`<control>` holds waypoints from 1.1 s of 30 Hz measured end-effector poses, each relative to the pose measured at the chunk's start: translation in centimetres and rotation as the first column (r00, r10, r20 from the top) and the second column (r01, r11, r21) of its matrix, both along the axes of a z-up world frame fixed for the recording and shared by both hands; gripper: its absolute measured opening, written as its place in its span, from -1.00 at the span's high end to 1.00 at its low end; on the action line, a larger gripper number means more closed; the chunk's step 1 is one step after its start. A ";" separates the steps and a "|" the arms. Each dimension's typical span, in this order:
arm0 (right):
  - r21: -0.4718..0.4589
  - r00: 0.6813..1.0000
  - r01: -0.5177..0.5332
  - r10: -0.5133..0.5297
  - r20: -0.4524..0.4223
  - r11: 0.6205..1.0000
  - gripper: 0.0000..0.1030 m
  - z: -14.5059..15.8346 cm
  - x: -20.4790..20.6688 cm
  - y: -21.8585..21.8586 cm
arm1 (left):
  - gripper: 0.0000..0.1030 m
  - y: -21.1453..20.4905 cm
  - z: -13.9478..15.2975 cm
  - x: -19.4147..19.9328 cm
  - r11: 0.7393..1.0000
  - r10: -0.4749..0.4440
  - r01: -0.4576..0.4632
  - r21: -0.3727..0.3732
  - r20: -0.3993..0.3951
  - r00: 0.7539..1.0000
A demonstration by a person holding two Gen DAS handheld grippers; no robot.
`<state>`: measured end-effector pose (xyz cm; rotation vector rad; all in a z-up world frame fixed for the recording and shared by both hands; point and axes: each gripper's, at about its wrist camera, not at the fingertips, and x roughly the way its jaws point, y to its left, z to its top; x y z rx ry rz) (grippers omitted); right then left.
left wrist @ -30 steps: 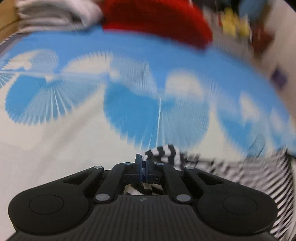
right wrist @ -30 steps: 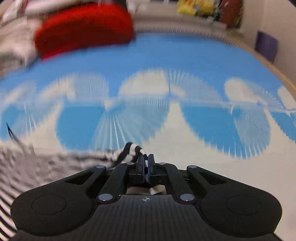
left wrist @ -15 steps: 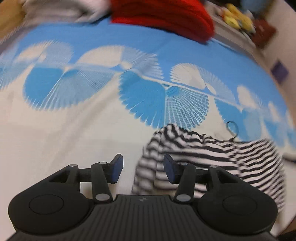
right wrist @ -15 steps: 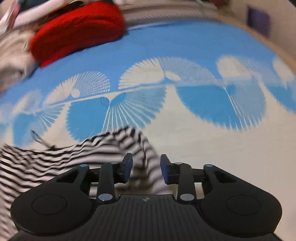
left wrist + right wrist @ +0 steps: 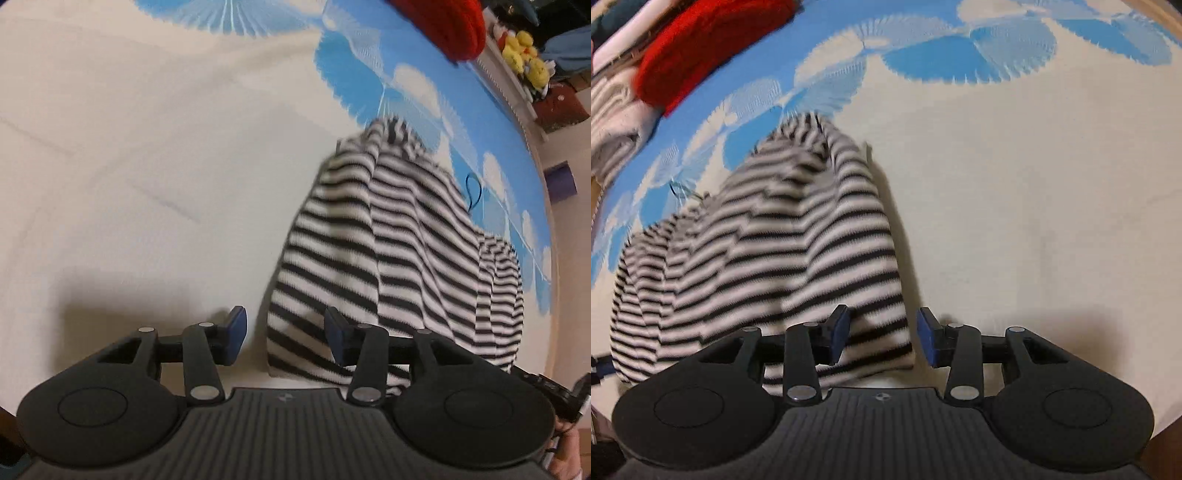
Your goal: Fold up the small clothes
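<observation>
A black-and-white striped garment [image 5: 406, 240] [image 5: 775, 240] lies rumpled and folded over on the cream and blue patterned cover [image 5: 147, 147] [image 5: 1034, 184]. My left gripper [image 5: 284, 326] hangs over its near left corner, open; the striped hem lies between the blue pads without being pinched. My right gripper [image 5: 883, 326] hovers over the near right corner with its jaws opening, and the striped edge sits loose between its pads. Neither gripper holds the cloth.
A red knit item [image 5: 454, 26] [image 5: 709, 48] lies at the far side, with a pile of pale folded clothes [image 5: 609, 118] beside it. Yellow plush toys [image 5: 524, 51] sit on a ledge past the cover's edge. A thin dark cord loop [image 5: 472, 192] lies by the garment.
Both grippers were shut on the striped cloth, then opened and let it drop onto the cover. Both have since swung apart and rolled, so the garment now lies beside each one.
</observation>
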<state>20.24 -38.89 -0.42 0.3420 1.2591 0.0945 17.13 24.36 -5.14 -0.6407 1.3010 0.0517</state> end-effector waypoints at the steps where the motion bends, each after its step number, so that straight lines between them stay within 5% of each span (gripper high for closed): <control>1: 0.000 1.000 -0.007 0.007 -0.016 1.000 0.18 -0.4 -0.1 0.1 | 0.01 -0.1 -0.4 0.1 1.000 0.001 -0.001 -0.006 -0.027 1.000; 4: 0.004 0.999 -0.038 0.038 -0.030 0.999 0.18 -0.9 -0.2 0.5 | 0.11 -0.3 -1.0 0.1 0.998 0.011 -0.013 -0.060 -0.039 0.999; 5: 0.012 0.999 -0.038 0.038 -0.035 0.999 0.18 -1.0 -0.2 0.6 | 0.29 -0.4 -1.0 0.1 0.997 0.002 -0.005 -0.083 -0.028 1.000; 6: 0.023 0.999 -0.033 0.034 -0.041 0.999 0.19 -0.9 -0.2 0.5 | 0.71 -0.5 -1.1 0.3 0.995 -0.008 0.007 -0.099 -0.019 1.000; 7: 0.038 0.998 -0.029 0.031 -0.046 0.999 0.38 -1.2 -0.1 0.5 | 0.92 -0.4 -0.8 0.2 0.995 -0.012 0.011 -0.096 -0.007 1.000; 8: 0.057 0.998 -0.031 0.034 -0.046 0.998 0.77 -1.1 -0.1 0.4 | 0.93 -0.3 -0.4 0.0 0.997 -0.008 0.009 -0.071 0.014 1.000; 9: 0.068 0.999 -0.033 0.035 -0.034 0.997 0.81 -0.9 -0.2 0.4 | 0.94 -0.1 0.2 -0.3 0.999 -0.004 0.006 -0.053 0.041 0.999; 13: 0.151 0.995 0.034 -0.048 0.088 0.988 0.86 2.1 -1.2 -1.8 | 0.97 0.5 3.6 -2.1 0.998 0.007 -0.017 0.059 0.178 0.984; 17: 0.068 0.997 0.079 -0.078 -0.019 0.995 0.86 0.5 -1.8 -2.8 | 0.97 -0.8 1.0 -1.8 0.985 -0.077 0.078 0.157 -0.010 0.997; 20: -0.020 0.999 0.010 -0.011 -0.050 1.000 0.86 -0.3 -1.6 -1.4 | 0.93 -2.3 -0.1 -1.2 0.968 -0.151 0.166 0.188 -0.091 0.984; 22: -0.046 0.999 -0.001 -0.001 -0.047 0.999 0.83 -0.2 -1.5 -1.0 | 0.91 -2.8 1.1 -1.0 0.958 -0.139 0.148 0.247 -0.052 0.989; 24: -0.067 0.999 -0.002 -0.001 -0.040 0.998 0.77 0.2 -1.5 -0.7 | 0.88 -3.4 3.3 -0.9 0.951 -0.134 0.109 0.288 0.068 0.989; 28: -0.214 0.993 -0.040 0.063 0.102 0.976 0.60 2.5 -1.7 0.7 | 0.44 -5.2 6.3 -0.8 0.989 -0.133 0.108 0.101 0.294 0.947; 30: -0.144 0.974 -0.071 0.099 0.202 0.987 0.60 3.8 -1.6 1.3 | 0.42 -7.5 5.9 0.0 0.985 -0.173 0.159 0.072 0.283 0.943; 33: -0.072 0.949 -0.152 0.166 0.269 0.986 0.58 4.4 -1.3 2.8 | 0.41 -10.9 5.4 1.5 0.965 -0.248 0.219 0.142 0.233 0.940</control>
